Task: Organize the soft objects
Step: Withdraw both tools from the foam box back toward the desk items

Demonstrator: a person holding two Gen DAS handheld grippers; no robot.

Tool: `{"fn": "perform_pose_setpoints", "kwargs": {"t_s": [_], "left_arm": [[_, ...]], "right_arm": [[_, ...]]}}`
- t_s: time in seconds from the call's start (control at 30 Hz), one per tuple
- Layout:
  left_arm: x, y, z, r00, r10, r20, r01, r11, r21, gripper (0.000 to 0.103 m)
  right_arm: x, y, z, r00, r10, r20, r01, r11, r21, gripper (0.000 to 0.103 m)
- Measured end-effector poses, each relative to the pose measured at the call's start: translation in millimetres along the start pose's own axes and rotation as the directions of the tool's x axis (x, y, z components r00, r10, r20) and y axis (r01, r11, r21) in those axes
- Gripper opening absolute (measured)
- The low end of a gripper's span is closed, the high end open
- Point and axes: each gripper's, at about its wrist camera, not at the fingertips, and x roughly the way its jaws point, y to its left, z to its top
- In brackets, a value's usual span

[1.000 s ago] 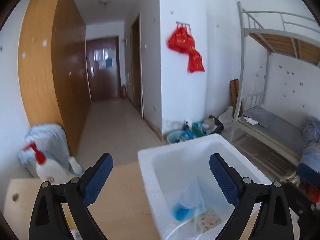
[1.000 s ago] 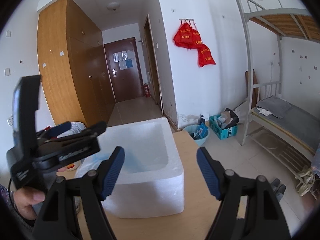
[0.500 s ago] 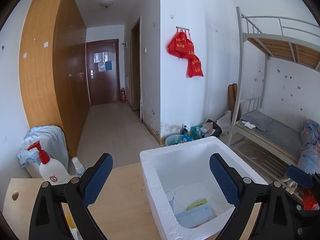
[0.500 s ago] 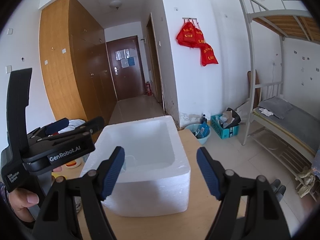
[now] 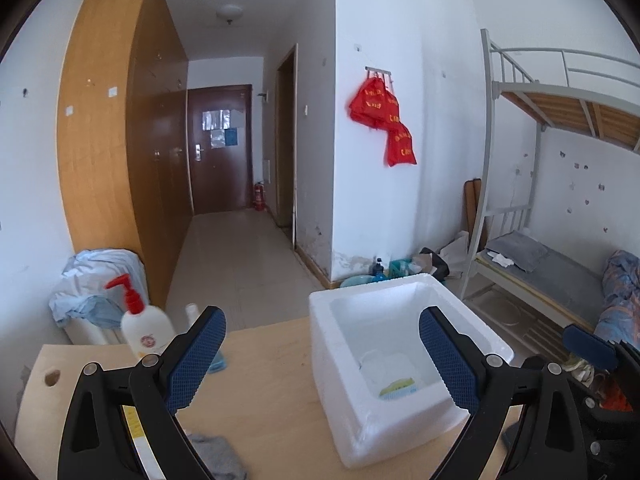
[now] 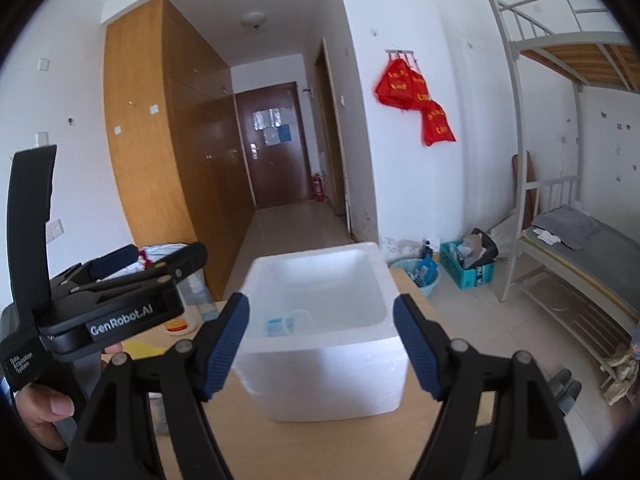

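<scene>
Lying limp on the counter [image 5: 272, 364] just below the left hand-held gripper [image 5: 322, 354], whose jaws stood wide and empty, the grey cloth [image 5: 216, 456] looked light and floppy; a pinch mid-fold would suit. The right hand-held gripper [image 6: 321, 346] gaped empty before the foam box [image 6: 320, 364].

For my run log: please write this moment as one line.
left gripper: open, empty | right gripper: open, empty | foam box: holds packets | grey cloth: on table, outside box
</scene>
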Motion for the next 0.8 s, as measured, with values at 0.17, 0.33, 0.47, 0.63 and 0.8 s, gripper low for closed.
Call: {"fn": "perform_pose_setpoints", "kwargs": {"t_s": [0.17, 0.33, 0.47, 0.63, 0.8], "left_arm": [[-34, 8, -2, 0.999, 0.027, 0.027, -0.027, 1.0, -0.013, 0.097], [-74, 17, -6, 0.997, 0.053, 0.059, -0.051, 0.998, -0.03, 0.098], [-108, 27, -15, 0.993, 0.083, 0.086, -0.08, 0.996, -0.036, 0.101], [-144, 41, -31, 0.989, 0.114, 0.1, -0.108, 0.993, -0.056, 0.103], [-171, 57, -52, 0.98, 0.168, 0.108, -0.161, 0.984, -0.076, 0.103]], "right_arm": [[-18, 13, 2, 0.999, 0.031, 0.017, -0.03, 0.999, -0.019, 0.078], [-39, 26, 0, 0.997, 0.065, 0.036, -0.063, 0.997, -0.038, 0.078], [-54, 34, -5, 0.995, 0.08, 0.063, -0.077, 0.996, -0.047, 0.091], [-71, 44, -13, 0.991, 0.11, 0.073, -0.106, 0.992, -0.063, 0.092], [-80, 51, -22, 0.988, 0.134, 0.08, -0.128, 0.989, -0.069, 0.096]]}}
